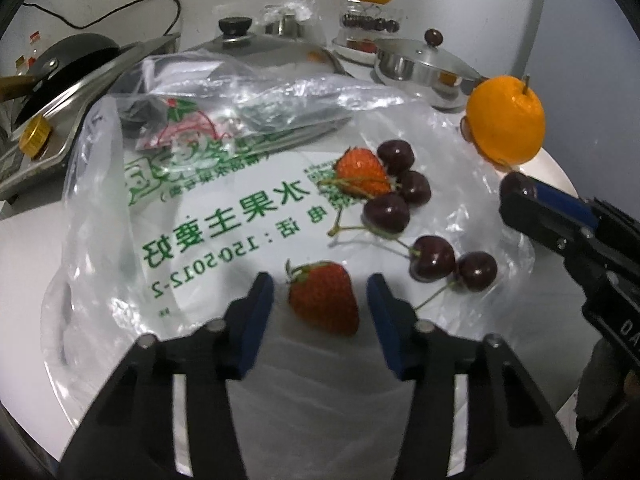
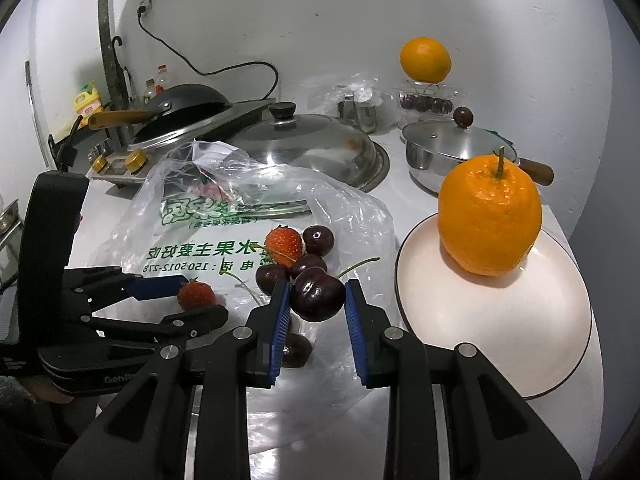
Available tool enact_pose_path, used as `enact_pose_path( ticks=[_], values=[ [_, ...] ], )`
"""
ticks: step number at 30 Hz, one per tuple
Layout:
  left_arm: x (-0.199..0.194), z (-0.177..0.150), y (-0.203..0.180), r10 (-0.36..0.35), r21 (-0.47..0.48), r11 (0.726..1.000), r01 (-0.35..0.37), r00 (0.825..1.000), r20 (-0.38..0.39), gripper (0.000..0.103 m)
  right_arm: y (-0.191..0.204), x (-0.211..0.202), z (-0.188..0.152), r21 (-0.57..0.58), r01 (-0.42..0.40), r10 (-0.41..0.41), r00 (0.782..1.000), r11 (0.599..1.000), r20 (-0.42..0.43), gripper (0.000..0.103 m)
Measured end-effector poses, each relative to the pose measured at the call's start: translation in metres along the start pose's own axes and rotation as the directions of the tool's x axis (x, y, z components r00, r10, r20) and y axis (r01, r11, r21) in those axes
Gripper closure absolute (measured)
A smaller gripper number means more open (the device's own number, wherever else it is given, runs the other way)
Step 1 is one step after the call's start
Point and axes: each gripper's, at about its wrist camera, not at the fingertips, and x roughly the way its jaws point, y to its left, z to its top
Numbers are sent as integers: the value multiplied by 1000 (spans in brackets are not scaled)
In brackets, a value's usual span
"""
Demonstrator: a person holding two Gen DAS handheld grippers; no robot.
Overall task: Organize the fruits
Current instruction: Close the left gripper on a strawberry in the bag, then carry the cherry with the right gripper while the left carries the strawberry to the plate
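Observation:
A strawberry [image 1: 324,300] lies on a clear printed plastic bag [image 1: 224,216], between the fingers of my left gripper [image 1: 320,280]. A thin gap shows on each side of it, so the jaws stand open. A second strawberry [image 1: 360,172] and several dark cherries [image 1: 434,258] lie farther on the bag. My right gripper [image 2: 318,286] is shut on one dark cherry [image 2: 318,298], held just above the bag. To its right, a large orange [image 2: 490,216] with a stem stands on a white plate [image 2: 520,340]. In the right wrist view my left gripper [image 2: 196,300] comes in from the left.
A big steel lid [image 2: 312,148] and a lidded steel pan [image 2: 444,144] sit behind the bag. A stove with a black wok [image 2: 188,100] is at the back left. Another orange [image 2: 425,59] rests on a clear container of cherries [image 2: 426,100] by the wall.

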Motion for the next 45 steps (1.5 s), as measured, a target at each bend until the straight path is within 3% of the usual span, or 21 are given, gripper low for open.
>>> enact_pose_path(
  ticks=[6, 29, 45],
  values=[
    [0, 1, -2, -10, 3, 1000, 10, 1000, -6, 68, -1, -1, 0, -4, 2, -2, 1000, 1000, 2, 73],
    [-41, 9, -24, -50, 56, 997, 45, 994, 94, 68, -10, -32, 4, -5, 53, -53, 998, 999, 45, 73],
    [-50, 26, -71, -88, 106, 992, 73, 987, 138, 68, -49, -54, -1, 24, 93, -95, 994, 995, 57, 73]
  ],
)
